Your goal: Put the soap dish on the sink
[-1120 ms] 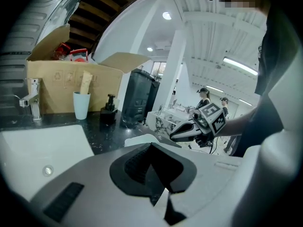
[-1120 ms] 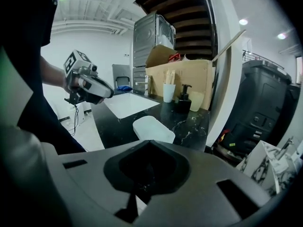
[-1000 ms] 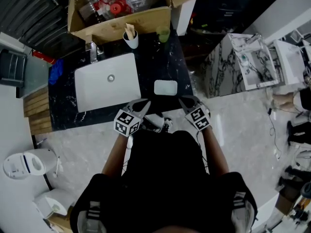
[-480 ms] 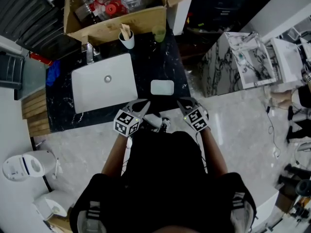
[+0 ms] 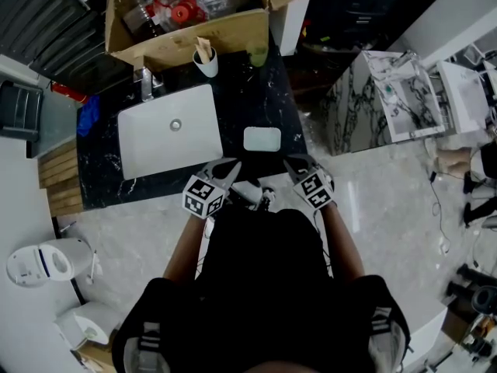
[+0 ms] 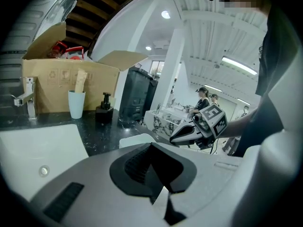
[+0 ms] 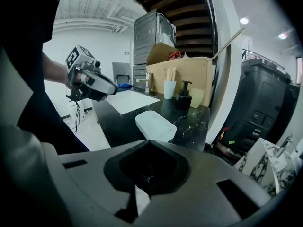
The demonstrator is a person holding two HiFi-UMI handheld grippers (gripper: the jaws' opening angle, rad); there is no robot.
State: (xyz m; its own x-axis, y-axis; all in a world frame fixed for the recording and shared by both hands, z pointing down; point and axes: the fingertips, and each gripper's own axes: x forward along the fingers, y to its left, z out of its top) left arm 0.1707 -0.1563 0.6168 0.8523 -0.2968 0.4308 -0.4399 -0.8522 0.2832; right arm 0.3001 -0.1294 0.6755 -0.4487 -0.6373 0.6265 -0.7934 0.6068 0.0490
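The white soap dish [image 5: 262,139] lies on the black counter [image 5: 252,103], right of the white sink basin [image 5: 171,141]. My left gripper [image 5: 231,165] hovers at the counter's front edge, near the basin's front right corner, jaws shut and empty. My right gripper [image 5: 290,162] is just in front of and right of the dish, also shut on nothing. In the right gripper view the soap dish [image 7: 155,125] is straight ahead, beyond the gripper [image 7: 135,197], with the left gripper [image 7: 111,89] to its left. From the left gripper [image 6: 161,195], the soap dish [image 6: 135,140] shows ahead.
An open cardboard box [image 5: 186,14] stands behind the counter. A faucet [image 5: 146,82], a white cup [image 5: 207,62] and a green cup [image 5: 258,55] line the back edge. A marble block [image 5: 380,99] stands at the right, and a black bin [image 6: 137,96] beyond the counter's end.
The head view has shifted slightly. Both grippers stay at the counter's front edge and the soap dish has not moved.
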